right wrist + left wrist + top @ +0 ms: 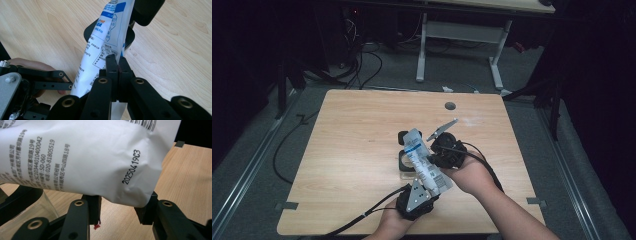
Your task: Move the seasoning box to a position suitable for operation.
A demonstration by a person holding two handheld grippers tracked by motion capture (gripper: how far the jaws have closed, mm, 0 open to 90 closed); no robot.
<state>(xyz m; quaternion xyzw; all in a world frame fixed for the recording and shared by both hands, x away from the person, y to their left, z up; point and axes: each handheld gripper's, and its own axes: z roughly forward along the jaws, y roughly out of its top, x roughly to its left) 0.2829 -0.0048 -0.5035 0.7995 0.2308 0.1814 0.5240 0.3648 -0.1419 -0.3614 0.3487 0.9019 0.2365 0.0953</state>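
— Pouch (424,162) over the near middle of the wooden table (357,145): a white packet with blue print, slanting from its far-left top down to its near-right bottom. Who has it?

— Both grippers. The left gripper (416,199), at the near edge with a grey plate on top, has its jaws partly apart and closed on the pouch's bulging lower end; in the left gripper view the pouch (95,160) sits wedged between the two black pads (143,211).

— And the right one?

— The right gripper (435,159), on the right of the pouch, has its jaws pinched fully together on a thin flat edge of the pouch (100,57); in the right gripper view its fingers (111,67) meet with only the film between them.

— What lies underneath?

— A clear container (406,164) with a dark rim stands on the table just beneath the pouch's upper part, to the left of the right gripper. In the left gripper view its glassy wall (37,210) shows at the lower left. Whether the pouch touches it, I cannot tell.

— Anything else on the tabletop?

— A small round grey disc (450,106) near the far edge, well apart from the hands.
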